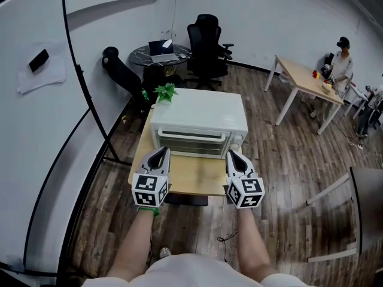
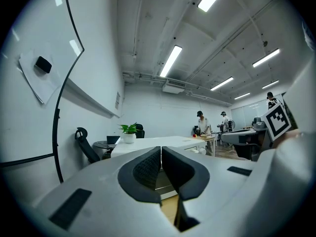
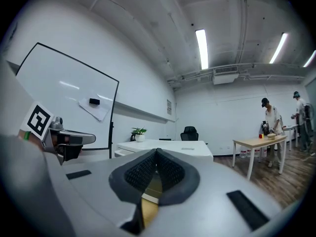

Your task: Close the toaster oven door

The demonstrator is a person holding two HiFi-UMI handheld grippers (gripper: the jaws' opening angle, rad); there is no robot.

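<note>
A white toaster oven (image 1: 200,119) stands on a small wooden table (image 1: 185,178), its front door upright against the body with a long handle (image 1: 192,137) along the top. My left gripper (image 1: 159,156) hovers just before the oven's left front corner, jaws pressed together and empty. My right gripper (image 1: 234,158) hangs before the right front corner, also shut with nothing held. In the left gripper view the oven's white top (image 2: 148,143) shows past the closed jaws (image 2: 161,154). In the right gripper view the oven top (image 3: 168,147) lies beyond the closed jaws (image 3: 156,158).
A small potted plant (image 1: 166,92) sits behind the oven's left rear corner. A whiteboard (image 1: 36,100) on a black stand runs along the left. Office chairs (image 1: 206,43) and a round table stand behind. A person (image 1: 341,61) is at a wooden table (image 1: 305,82) far right.
</note>
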